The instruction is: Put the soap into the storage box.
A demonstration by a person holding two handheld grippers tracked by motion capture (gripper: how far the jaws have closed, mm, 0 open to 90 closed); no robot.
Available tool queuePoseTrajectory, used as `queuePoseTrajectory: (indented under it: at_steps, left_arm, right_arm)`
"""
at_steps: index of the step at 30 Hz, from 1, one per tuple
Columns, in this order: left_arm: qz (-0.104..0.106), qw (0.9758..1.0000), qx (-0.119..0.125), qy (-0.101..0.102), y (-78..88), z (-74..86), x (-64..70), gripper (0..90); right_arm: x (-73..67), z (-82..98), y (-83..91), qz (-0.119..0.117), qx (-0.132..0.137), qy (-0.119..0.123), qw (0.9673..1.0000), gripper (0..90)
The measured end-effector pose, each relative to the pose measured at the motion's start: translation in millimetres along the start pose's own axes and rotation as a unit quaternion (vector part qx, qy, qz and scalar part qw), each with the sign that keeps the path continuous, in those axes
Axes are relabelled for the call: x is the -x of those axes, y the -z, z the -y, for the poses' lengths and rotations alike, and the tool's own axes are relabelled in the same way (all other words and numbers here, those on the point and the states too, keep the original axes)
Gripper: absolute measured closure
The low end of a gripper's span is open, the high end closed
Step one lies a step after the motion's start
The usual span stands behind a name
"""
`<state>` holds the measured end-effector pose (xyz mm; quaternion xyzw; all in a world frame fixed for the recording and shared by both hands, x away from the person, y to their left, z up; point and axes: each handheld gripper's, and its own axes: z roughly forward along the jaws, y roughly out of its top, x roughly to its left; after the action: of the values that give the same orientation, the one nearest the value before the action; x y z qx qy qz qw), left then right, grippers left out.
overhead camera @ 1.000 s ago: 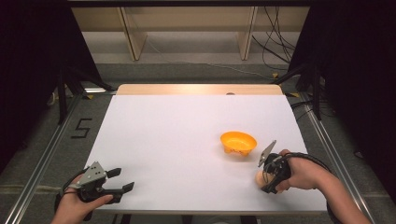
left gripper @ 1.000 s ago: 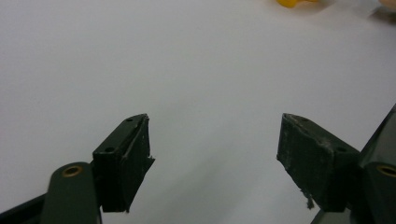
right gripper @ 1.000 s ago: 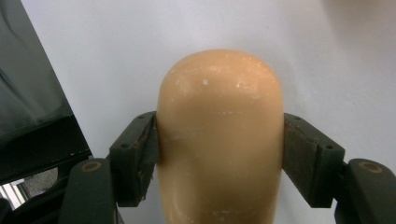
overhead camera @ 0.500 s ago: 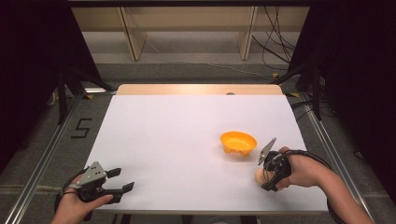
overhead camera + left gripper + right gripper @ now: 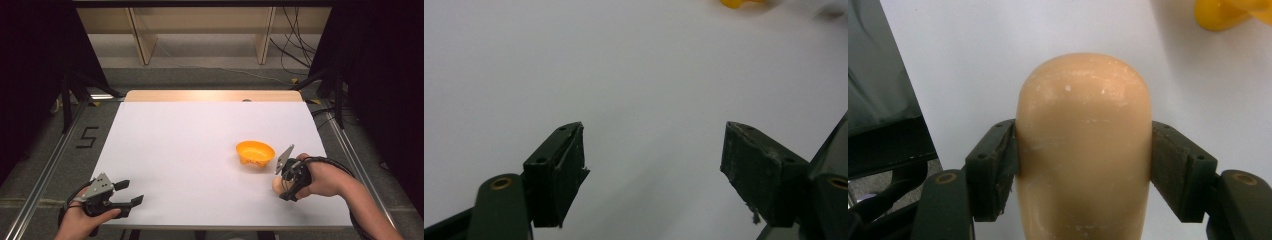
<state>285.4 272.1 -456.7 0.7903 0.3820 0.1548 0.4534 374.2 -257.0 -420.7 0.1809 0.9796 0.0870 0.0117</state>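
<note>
A smooth tan egg-shaped piece (image 5: pixel 1083 145) sits between the jaws of my right gripper (image 5: pixel 1083 132), and both pads (image 5: pixel 998 165) press on its sides. From above, the same tan piece (image 5: pixel 276 185) and right gripper (image 5: pixel 281 187) are near the table's front right, just in front of an orange bowl (image 5: pixel 255 152) that stands upright. I cannot tell whether the piece touches the table. My left gripper (image 5: pixel 131 192) rests at the front left corner, open, with nothing between its jaws (image 5: pixel 654 135).
The white tabletop (image 5: pixel 190 145) stretches between the two hands. The bowl's edge (image 5: pixel 739 3) shows far ahead of the left gripper. Dark curtains, metal rails and shelves surround the table. Its front edge lies close under both hands.
My right gripper, still shut on the tan piece, has edged slightly away from the front edge toward the bowl. The left hand has stayed put.
</note>
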Motion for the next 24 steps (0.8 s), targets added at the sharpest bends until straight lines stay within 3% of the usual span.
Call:
queuePoseTrajectory:
  at_steps: [3, 4, 6, 15, 16, 21, 24]
  left_arm:
    - [-0.002, 1.0, 0.0, -0.009, 0.4, -0.4, -1.0, 25.3]
    - [-0.002, 1.0, 0.0, -0.008, 0.5, -0.4, -0.9, 25.3]
    - [-0.002, 1.0, 0.0, -0.009, 0.4, -0.5, -0.8, 25.2]
    - [-0.001, 1.0, 0.0, -0.003, 0.2, -0.1, -0.3, 25.3]
    - [0.0, 0.9999, -0.001, -0.013, 0.3, -0.6, -0.9, 25.3]
    - [-0.001, 1.0, 0.0, -0.002, 0.5, -0.5, -0.1, 25.3]
    - [-0.004, 0.9999, 0.001, -0.009, 0.7, -0.8, -0.5, 25.2]
  right_arm:
    - [0.2, -0.7, 1.3, 0.001, 0.0, -0.001, 1.0, 33.5]
    - [2.2, -1.9, 1.5, -0.001, 0.004, 0.014, 0.9999, 33.6]
    - [0.7, -2.9, 3.3, 0.005, -0.002, 0.001, 1.0, 33.5]
    - [4.2, -4.8, 5.5, 0.002, 0.002, 0.007, 1.0, 33.5]
    - [5.7, -5.2, 5.6, 0.003, 0.006, 0.012, 0.9999, 33.6]
    - [8.8, -6.4, 8.3, 0.006, 0.009, 0.014, 0.9999, 33.5]
    - [10.5, -7.3, 9.5, 0.009, 0.009, 0.015, 0.9998, 33.5]
